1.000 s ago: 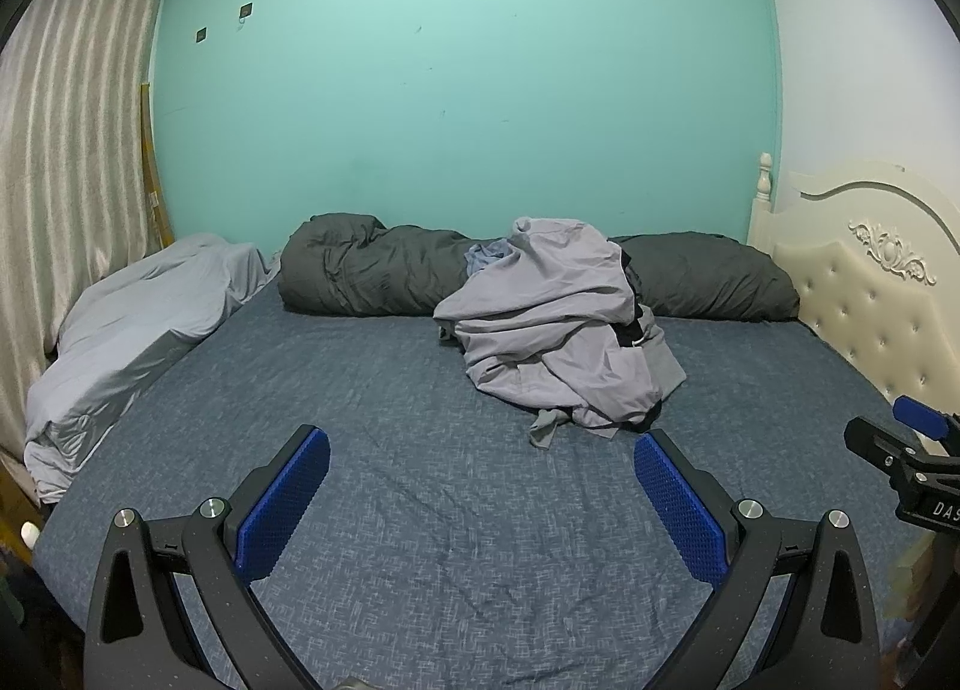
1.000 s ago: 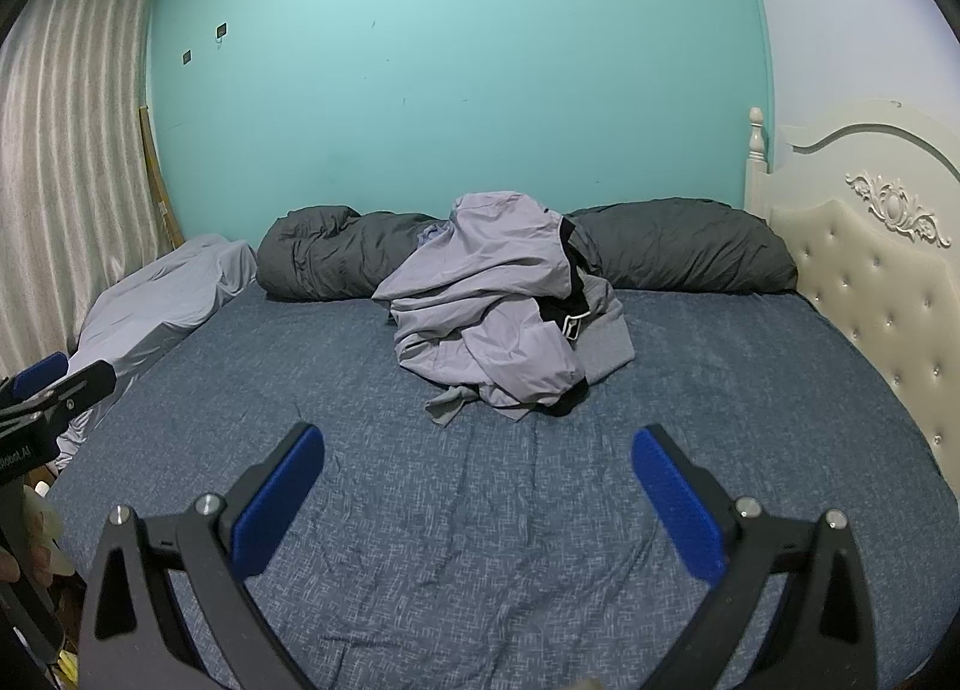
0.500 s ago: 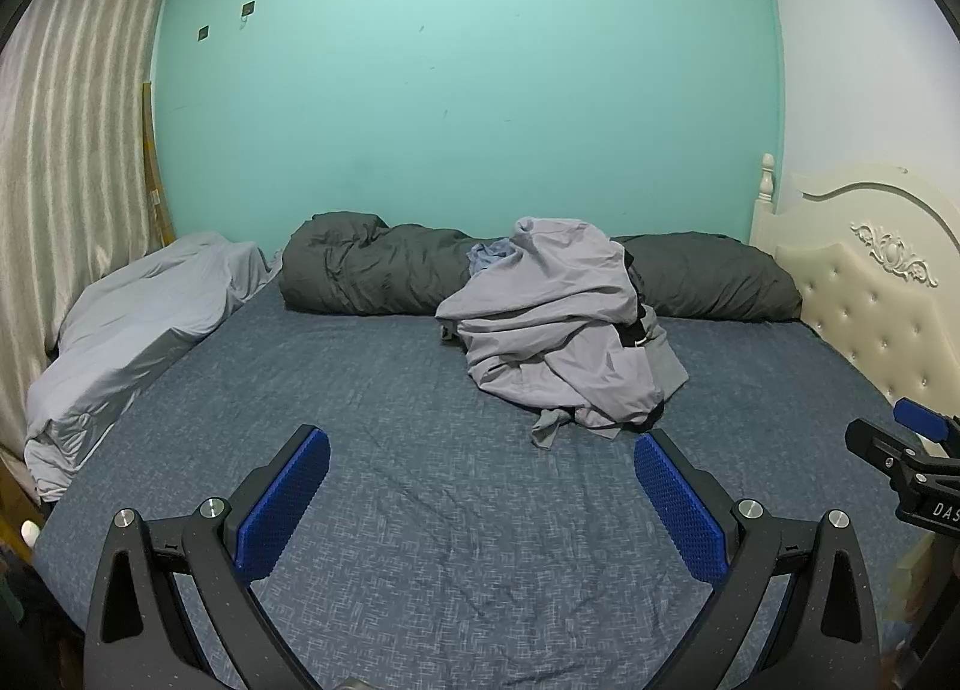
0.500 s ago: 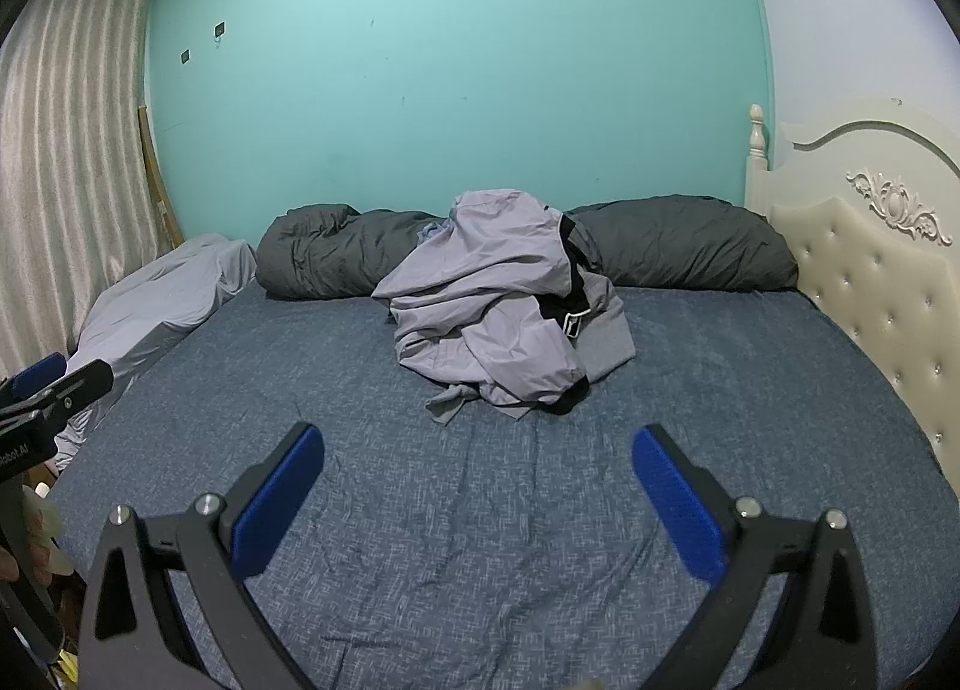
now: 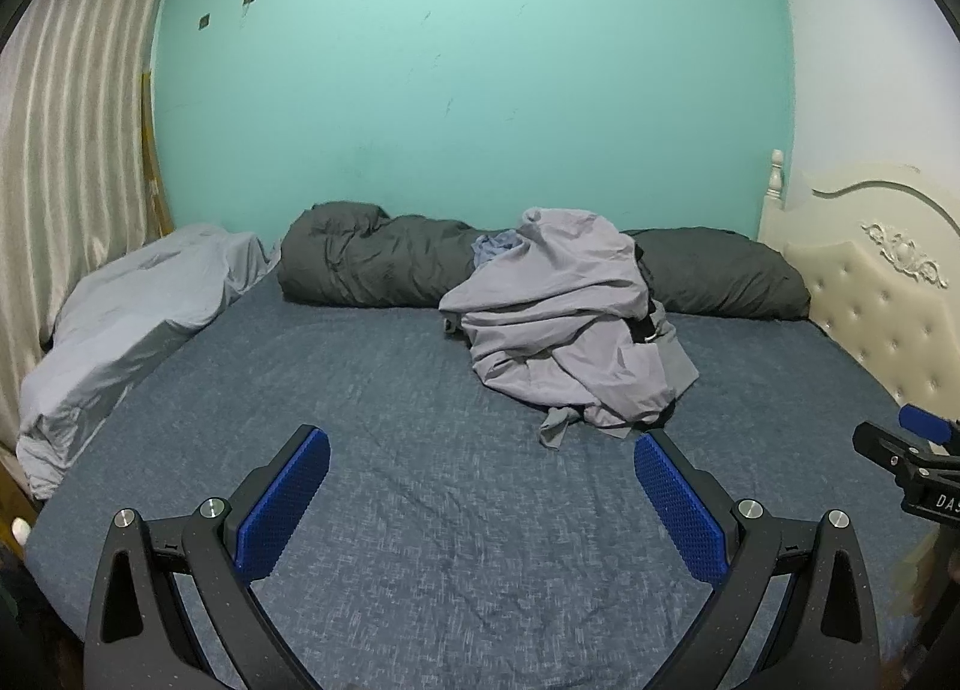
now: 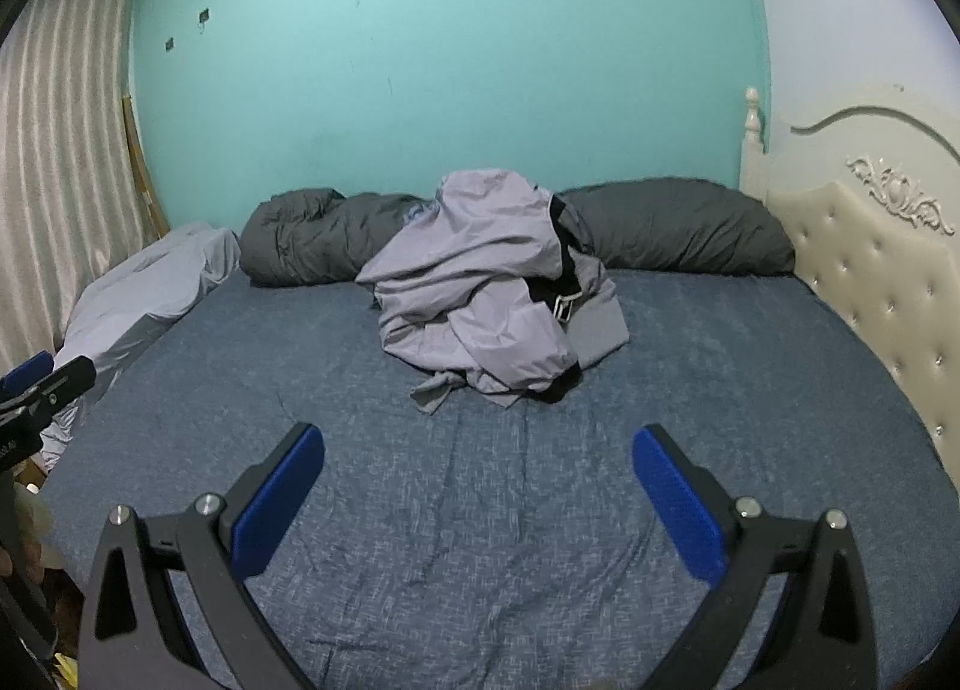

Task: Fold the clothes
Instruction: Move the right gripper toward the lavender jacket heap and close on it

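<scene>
Bedsheet (image 6: 480,510) lies bare across the lower frame; clothes pile (image 6: 486,294) sits centre, against dark pillows (image 6: 678,228). Left gripper (image 5: 480,501) and right gripper (image 6: 477,501) gape wide, empty, touching nothing.

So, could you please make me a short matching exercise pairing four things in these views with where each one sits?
Things:
1. pile of lilac-grey clothes
2. dark grey duvet roll
3. cream tufted headboard
4. striped curtain

Places:
A. far left of the room
B. along the teal wall, behind the pile
C. middle of the blue bed
D. right edge of the bed

Pairs: 1-C, 2-B, 3-D, 4-A
</scene>
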A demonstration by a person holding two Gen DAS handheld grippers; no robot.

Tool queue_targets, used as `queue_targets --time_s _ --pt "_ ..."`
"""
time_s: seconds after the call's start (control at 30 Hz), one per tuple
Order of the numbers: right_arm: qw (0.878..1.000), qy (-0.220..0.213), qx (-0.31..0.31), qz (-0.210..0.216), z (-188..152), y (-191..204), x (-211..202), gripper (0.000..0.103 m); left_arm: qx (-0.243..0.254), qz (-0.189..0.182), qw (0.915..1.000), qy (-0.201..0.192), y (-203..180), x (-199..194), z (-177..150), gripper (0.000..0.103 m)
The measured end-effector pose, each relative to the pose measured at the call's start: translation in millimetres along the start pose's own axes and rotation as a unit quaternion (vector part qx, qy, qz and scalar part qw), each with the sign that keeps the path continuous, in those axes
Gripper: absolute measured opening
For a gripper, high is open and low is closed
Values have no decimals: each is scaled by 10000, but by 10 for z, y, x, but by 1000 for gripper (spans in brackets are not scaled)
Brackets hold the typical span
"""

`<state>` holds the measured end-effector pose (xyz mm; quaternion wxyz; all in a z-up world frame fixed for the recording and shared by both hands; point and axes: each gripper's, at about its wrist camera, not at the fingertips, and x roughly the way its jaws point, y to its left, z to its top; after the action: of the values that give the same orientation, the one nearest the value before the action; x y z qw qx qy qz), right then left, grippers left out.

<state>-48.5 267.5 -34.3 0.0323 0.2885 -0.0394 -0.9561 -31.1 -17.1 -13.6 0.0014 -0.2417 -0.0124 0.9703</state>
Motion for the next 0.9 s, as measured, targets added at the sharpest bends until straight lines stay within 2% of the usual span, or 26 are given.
queue_targets --time_s 0.1,0.27,0.5,0.67,0.9 --pt "9991 198 151 351 79 -56 332 103 -128 -15 9999 45 94 283 23 103" --pt "9984 428 200 324 236 -56 1077 103 -200 100 9997 105 204 821 59 103" --pt "9979 508 170 375 484 -160 2237 103 -397 131 9987 300 338 1699 68 103" --pt "9935 695 778 465 686 -503 3120 103 -626 51 9969 473 444 2341 52 103" --pt "9924 724 902 426 924 -567 4044 89 -688 60 9958 605 555 3031 -69 103"
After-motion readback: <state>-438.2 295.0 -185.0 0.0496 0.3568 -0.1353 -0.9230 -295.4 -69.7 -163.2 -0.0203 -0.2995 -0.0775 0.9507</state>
